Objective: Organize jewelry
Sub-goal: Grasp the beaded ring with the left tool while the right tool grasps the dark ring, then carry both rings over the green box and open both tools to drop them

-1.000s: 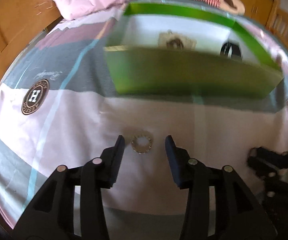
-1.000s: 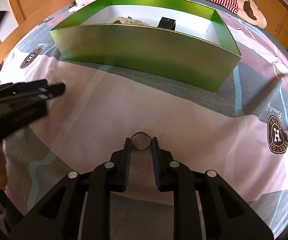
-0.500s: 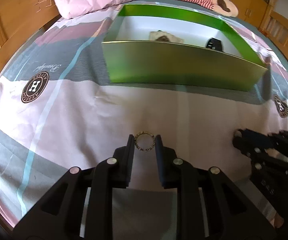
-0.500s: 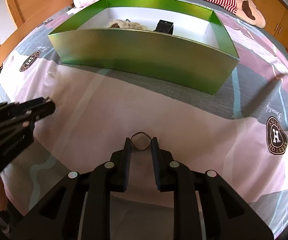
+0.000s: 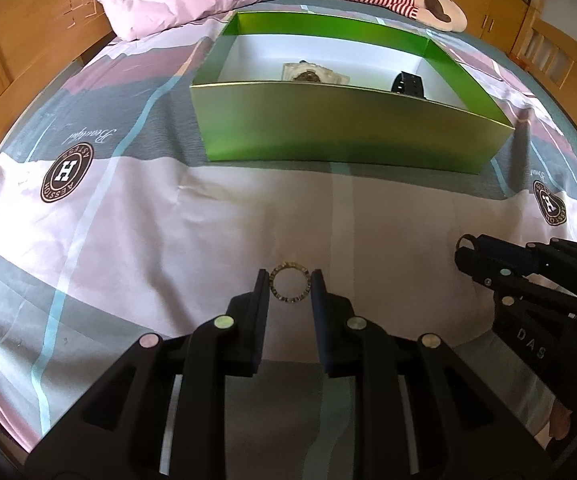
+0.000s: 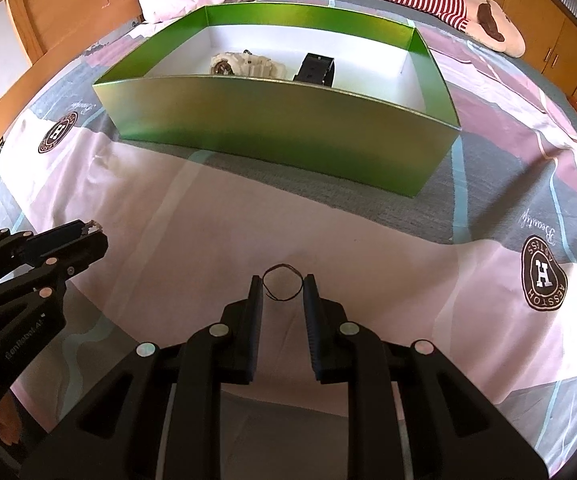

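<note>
Green box [image 5: 344,132]: open-topped with a white floor, standing on the bed ahead of both grippers, well beyond their fingertips.
Box contents: a cream-coloured watch [image 6: 244,65] toward the left and a black watch [image 6: 315,69] just to its right, apart from each other.
Left gripper [image 5: 289,289]: clamped on a gold studded ring [image 5: 289,287], held at the fingertips, one pad on each side of the hoop.
Right gripper [image 6: 282,285]: clamped on a thin dark wire ring [image 6: 282,282], also at the fingertips.
Bedsheet [image 5: 136,240]: pink, grey and white with round crests, lying beneath both grippers.
Hidden: the box's near wall covers the lower part of both watches.
Hard to make out: whether either ring touches the sheet.
Cut off: a bit of a hand [image 6: 4,426] behind the left gripper, at the picture's edge.
</note>
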### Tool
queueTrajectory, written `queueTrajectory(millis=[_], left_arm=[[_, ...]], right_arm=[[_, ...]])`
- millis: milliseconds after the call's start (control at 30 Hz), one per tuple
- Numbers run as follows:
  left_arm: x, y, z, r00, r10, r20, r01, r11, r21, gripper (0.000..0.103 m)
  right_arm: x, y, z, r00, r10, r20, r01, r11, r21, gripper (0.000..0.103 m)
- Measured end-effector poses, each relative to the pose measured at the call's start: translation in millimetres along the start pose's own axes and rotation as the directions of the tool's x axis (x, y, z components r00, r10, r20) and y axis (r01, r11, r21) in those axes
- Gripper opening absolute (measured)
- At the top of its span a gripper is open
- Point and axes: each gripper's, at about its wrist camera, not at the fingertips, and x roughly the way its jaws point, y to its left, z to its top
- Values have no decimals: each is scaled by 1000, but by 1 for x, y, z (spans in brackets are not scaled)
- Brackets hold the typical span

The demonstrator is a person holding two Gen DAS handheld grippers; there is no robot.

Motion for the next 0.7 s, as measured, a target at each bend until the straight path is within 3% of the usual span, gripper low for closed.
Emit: queueTrajectory(millis=[467,700], left_arm=[[2,5,1,1000,9,0,-9,1000,-26,21],[-9,5,9,999,8,35,-7,999,-36,21]], right_arm=[[-3,-3,1,1000,-4,10,4,1000,17,20],[-17,-7,10,998,6,57,-8,1000,21,20]])
